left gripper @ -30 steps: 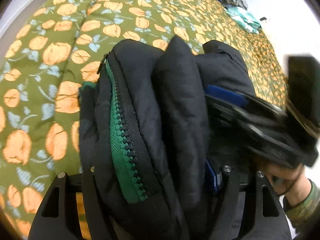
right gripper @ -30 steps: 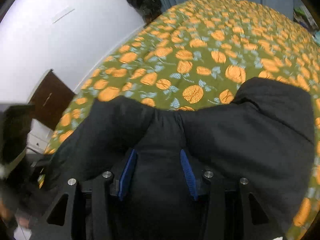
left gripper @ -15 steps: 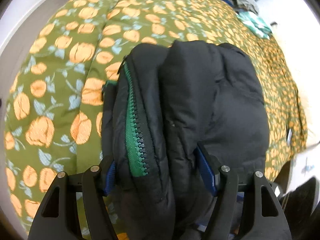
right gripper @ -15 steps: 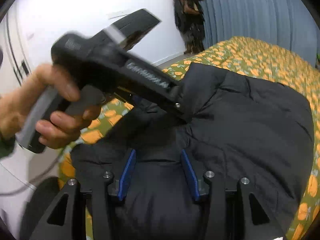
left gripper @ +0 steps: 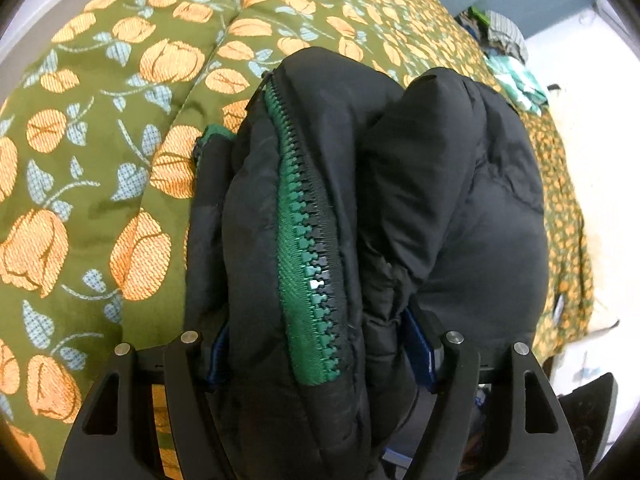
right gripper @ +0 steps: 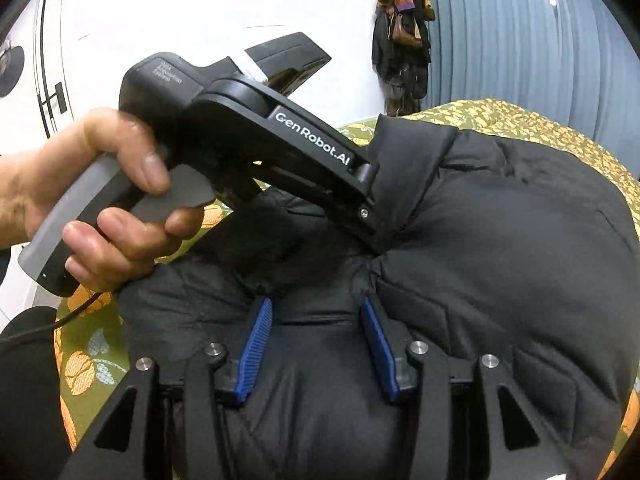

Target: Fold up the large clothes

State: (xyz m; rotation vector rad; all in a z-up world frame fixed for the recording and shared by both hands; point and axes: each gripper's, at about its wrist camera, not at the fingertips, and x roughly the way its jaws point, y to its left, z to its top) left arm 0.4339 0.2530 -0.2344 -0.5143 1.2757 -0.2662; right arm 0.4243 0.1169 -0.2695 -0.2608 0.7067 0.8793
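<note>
Bedspread (left gripper: 100, 152): olive cloth with orange flowers and pale blue leaves, covering the bed under everything else; it also shows along the edges of the right wrist view.
Jacket (left gripper: 440, 200): large black padded garment bunched into thick folds, resting on the bedspread and filling the middle of both views; both grippers hold it.
Zipper (left gripper: 308, 264): green tape with green and black teeth, running along the fold nearest the left wrist camera.
Left gripper (left gripper: 320, 356): jaws stand wide, blue pads pressed against either side of a thick bundle of jacket folds, zipper included; in the right wrist view its nose is sunk into the jacket's upper edge.
Right gripper (right gripper: 316, 352): jaws at a middling width, clamped on a narrower pinch of black fabric between the blue pads.
Left hand (right gripper: 80, 200): wrapped round the grey handle of the left gripper, fingers curled beneath it.
Clothes pile (left gripper: 508, 56): small, striped and teal items at the bed's far corner, well apart from the jacket.
</note>
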